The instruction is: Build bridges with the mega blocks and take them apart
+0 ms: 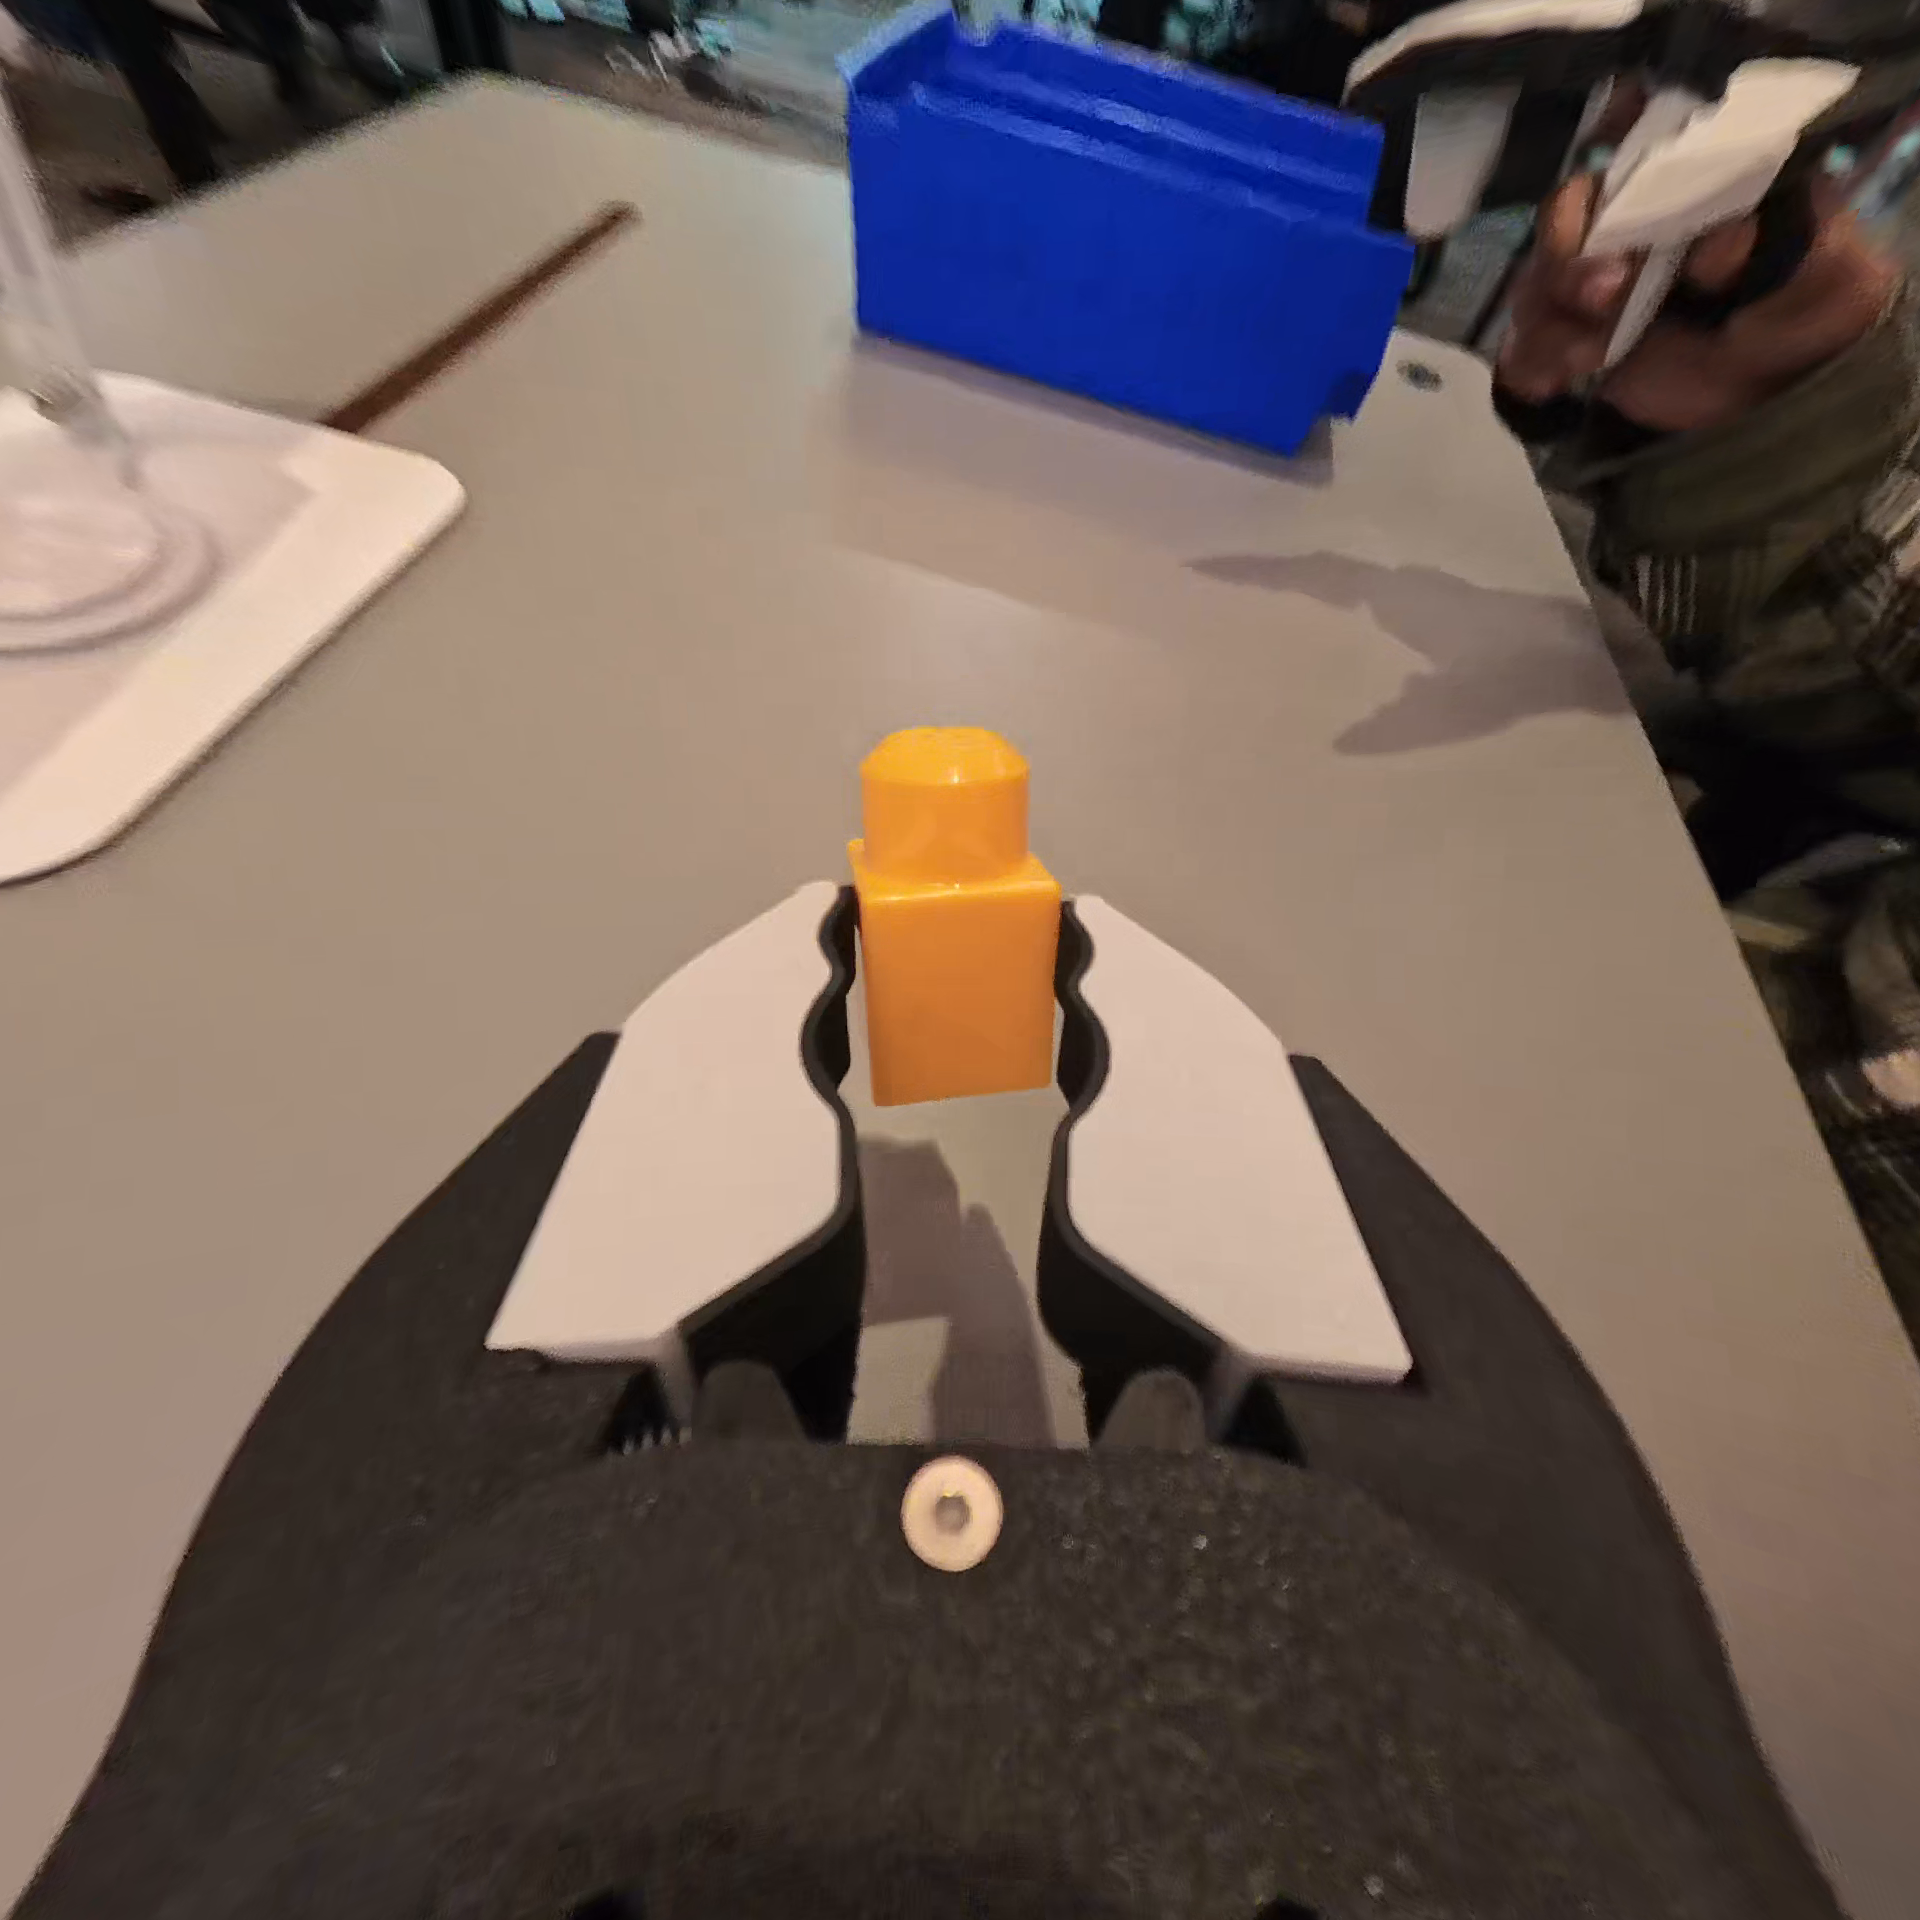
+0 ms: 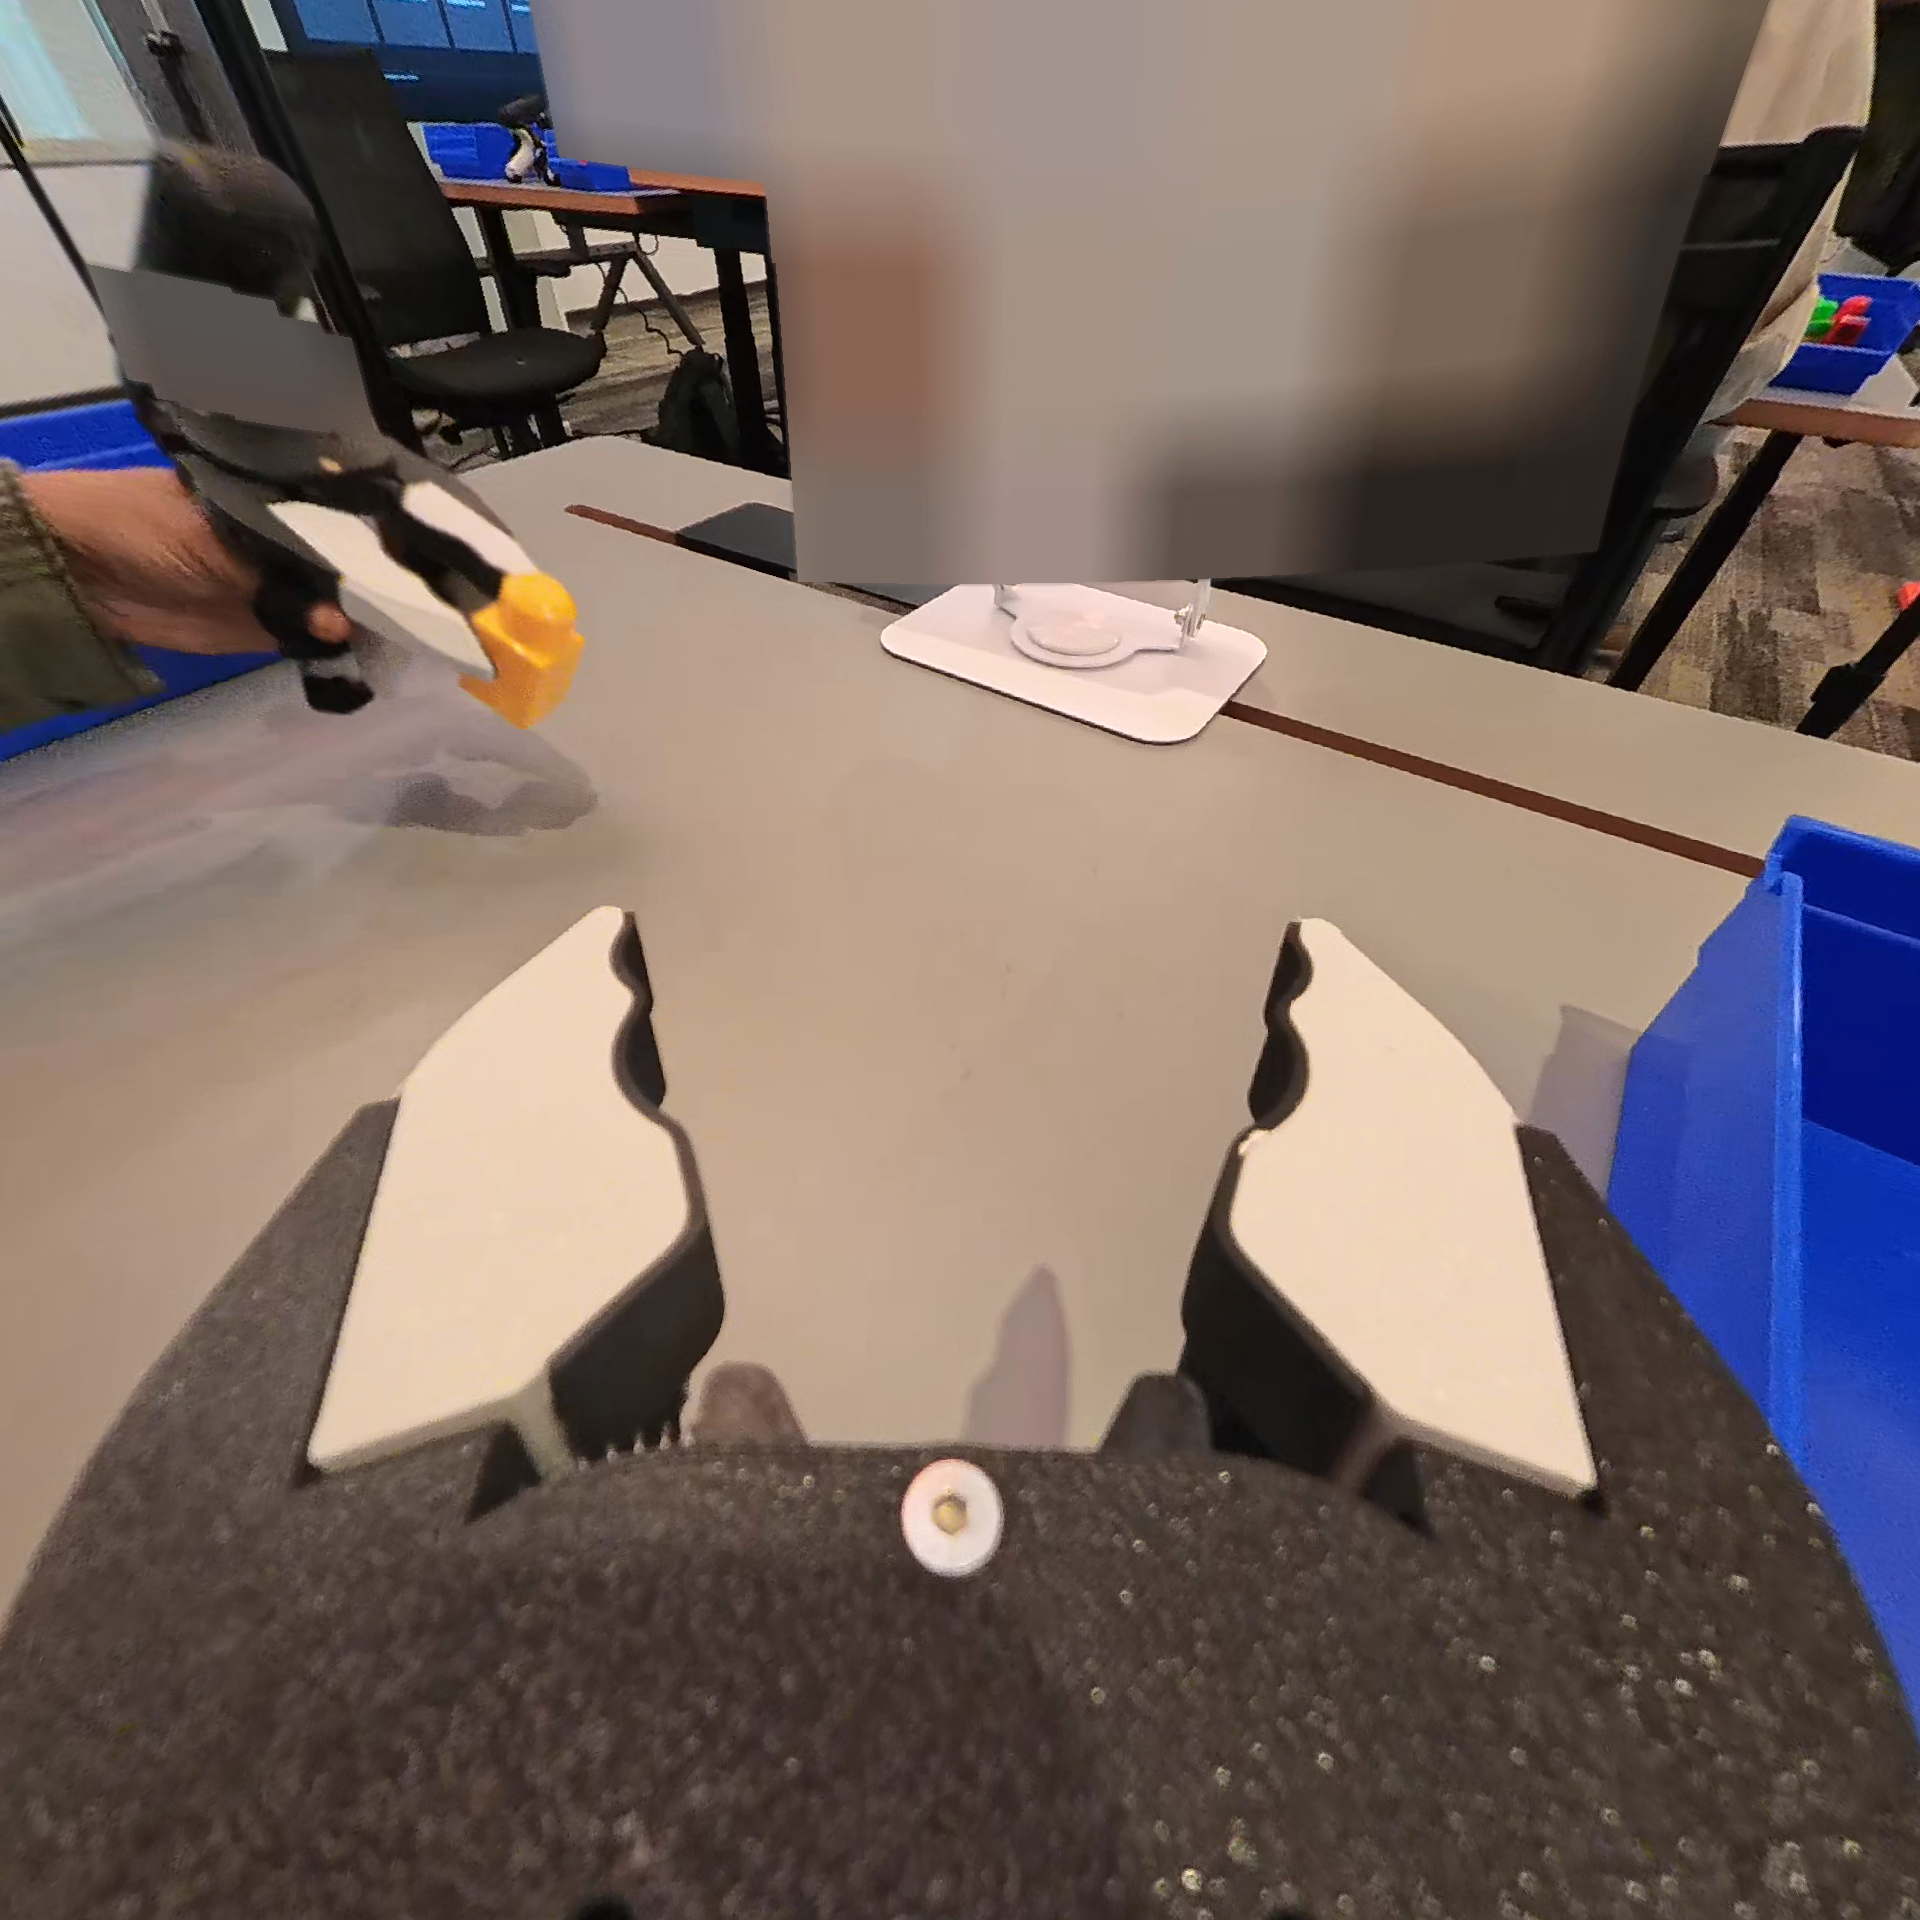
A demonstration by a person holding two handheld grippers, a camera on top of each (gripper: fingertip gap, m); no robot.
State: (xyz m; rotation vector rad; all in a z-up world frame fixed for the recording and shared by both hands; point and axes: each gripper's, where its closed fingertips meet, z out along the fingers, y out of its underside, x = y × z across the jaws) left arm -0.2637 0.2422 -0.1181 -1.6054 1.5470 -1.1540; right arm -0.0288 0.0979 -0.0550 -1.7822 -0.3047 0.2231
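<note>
My left gripper is shut on an orange one-stud block, stud up, and holds it above the grey table. The same gripper and orange block show at the left of the right wrist view, held above the table. My right gripper is open and empty over the bare table. It also shows blurred at the top right of the left wrist view. A blue bin stands at the far side of the table; its inside is hidden.
A white monitor base plate sits at the left, also seen in the right wrist view. A blue bin stands close on the right of my right gripper. A brown seam crosses the table. The table edge runs along the right.
</note>
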